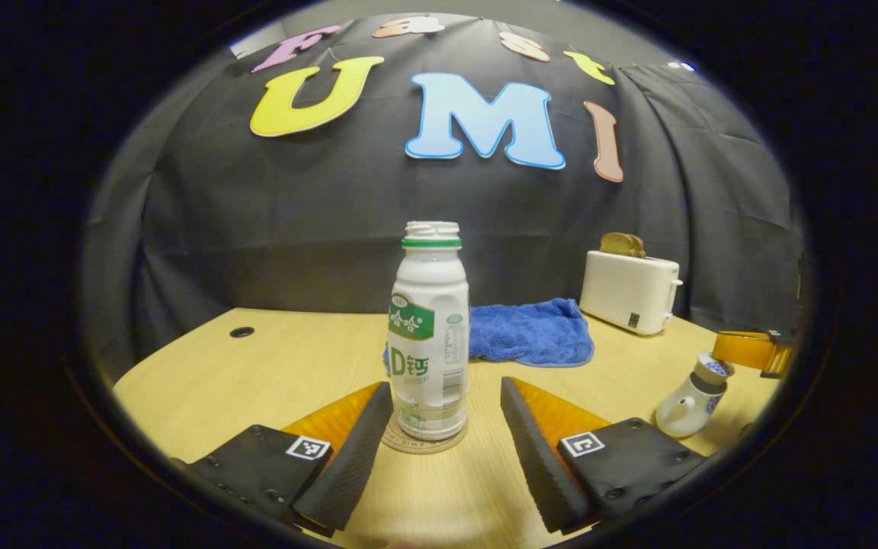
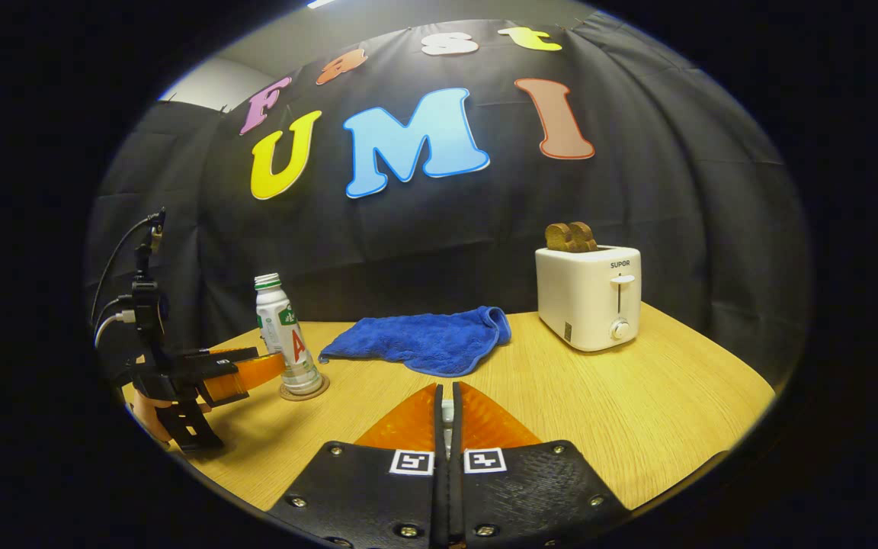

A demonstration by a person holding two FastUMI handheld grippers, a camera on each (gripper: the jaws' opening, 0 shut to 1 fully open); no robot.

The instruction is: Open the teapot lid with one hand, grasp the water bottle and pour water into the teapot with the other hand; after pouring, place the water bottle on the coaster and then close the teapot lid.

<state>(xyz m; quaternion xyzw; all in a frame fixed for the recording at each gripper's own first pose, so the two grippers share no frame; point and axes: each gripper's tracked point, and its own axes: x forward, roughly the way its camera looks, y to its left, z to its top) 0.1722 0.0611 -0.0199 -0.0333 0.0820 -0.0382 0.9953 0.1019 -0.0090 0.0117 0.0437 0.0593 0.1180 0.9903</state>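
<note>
The water bottle (image 1: 428,335) stands uncapped on the coaster (image 1: 424,442), between the left tool's (image 1: 439,435) wide-spread fingers, not touched. The teapot (image 1: 692,400) sits near the table's (image 1: 256,374) right edge. The right tool (image 2: 447,415) is closed, holding nothing.

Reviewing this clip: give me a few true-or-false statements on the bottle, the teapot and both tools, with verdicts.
1. The water bottle stands on the coaster. True.
2. The left tool is shut on the bottle. False: its fingers are spread apart on either side of it.
3. The teapot has no lid on. True.
4. The right tool is wide open. False: its fingers are closed together.
5. The towel covers the toaster. False: it lies flat on the table beside it.
</note>
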